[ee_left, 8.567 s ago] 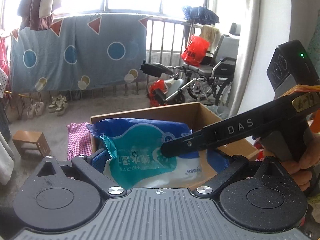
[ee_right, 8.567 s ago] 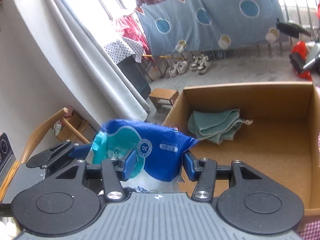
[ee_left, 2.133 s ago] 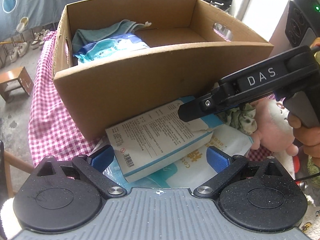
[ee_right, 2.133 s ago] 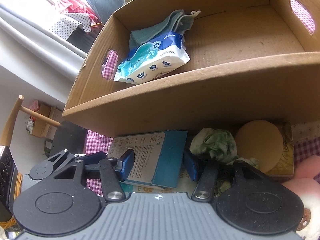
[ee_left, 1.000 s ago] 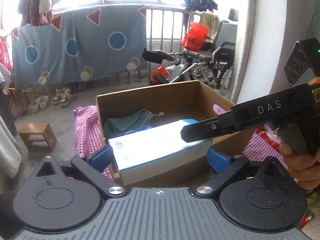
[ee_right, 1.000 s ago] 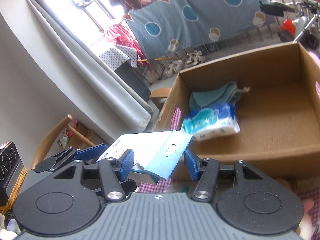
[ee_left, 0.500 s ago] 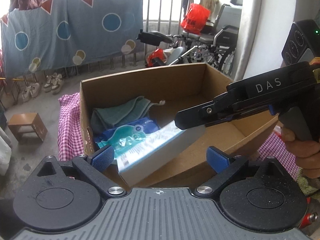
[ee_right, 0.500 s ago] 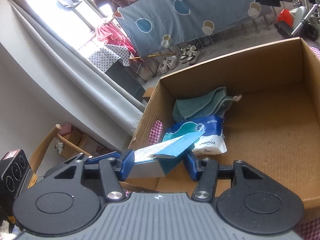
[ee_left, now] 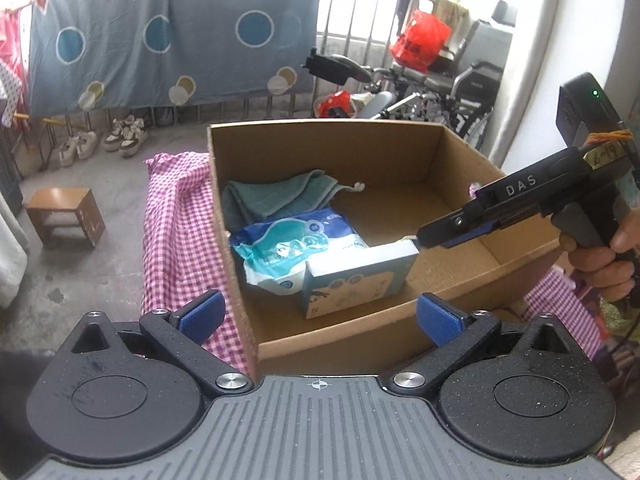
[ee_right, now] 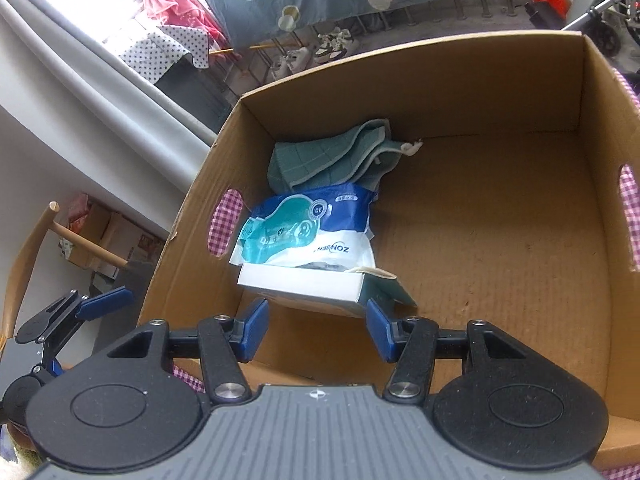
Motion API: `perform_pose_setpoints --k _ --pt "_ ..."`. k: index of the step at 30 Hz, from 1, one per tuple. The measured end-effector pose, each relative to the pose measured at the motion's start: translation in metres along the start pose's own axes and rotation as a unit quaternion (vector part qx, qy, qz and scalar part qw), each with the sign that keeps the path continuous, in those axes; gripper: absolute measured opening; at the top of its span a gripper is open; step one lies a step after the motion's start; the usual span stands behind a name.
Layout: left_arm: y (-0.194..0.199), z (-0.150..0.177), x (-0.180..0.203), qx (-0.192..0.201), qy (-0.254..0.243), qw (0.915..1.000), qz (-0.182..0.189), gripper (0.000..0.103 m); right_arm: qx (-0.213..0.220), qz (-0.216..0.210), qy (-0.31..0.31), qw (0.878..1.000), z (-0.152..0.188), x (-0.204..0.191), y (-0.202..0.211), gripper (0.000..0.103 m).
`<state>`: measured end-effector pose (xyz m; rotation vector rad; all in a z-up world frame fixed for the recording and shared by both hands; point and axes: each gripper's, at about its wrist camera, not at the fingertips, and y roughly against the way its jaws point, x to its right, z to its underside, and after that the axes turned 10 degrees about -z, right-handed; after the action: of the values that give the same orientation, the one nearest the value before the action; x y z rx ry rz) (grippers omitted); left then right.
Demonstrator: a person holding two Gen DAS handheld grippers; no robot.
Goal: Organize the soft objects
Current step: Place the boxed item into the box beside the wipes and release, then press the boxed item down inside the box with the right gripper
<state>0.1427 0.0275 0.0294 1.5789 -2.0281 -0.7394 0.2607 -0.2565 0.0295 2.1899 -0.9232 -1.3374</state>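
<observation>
Nearest thing in the left wrist view is the left gripper (ee_left: 318,316), jaws spread wide with nothing between them, hanging just outside the near wall of the cardboard box (ee_left: 340,344), so I'd guess it's only standing by. The right gripper (ee_right: 318,330) sits over that same near edge, and its pads look like they're just shy of the white and blue box (ee_right: 316,290), gripping nothing, so I'd call that a release. That box lies on the floor of the cardboard box, near the left wall, long axis running left to right, its open flap end pointing right. Its far side touches the blue wipes pack (ee_right: 310,232), and farther back there's a folded green towel (ee_right: 328,160), so everything's lined up along the left, probably to leave the right half free.
</observation>
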Motion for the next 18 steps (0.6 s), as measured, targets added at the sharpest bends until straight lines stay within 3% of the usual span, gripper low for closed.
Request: perform_pose_setpoints --k 8,12,18 --pt "0.013 0.008 -0.03 0.017 0.062 0.9979 0.003 0.102 0.01 0.023 0.005 1.0 -0.025 -0.002 0.009 0.055" --pt "0.013 0.01 -0.039 0.019 0.072 0.9972 -0.005 0.102 -0.029 0.027 0.09 0.995 -0.031 -0.027 -0.007 0.057" --pt "0.016 0.014 -0.051 0.028 0.095 0.995 -0.012 0.102 -0.123 0.081 0.266 0.953 -0.033 -0.067 -0.053 0.058"
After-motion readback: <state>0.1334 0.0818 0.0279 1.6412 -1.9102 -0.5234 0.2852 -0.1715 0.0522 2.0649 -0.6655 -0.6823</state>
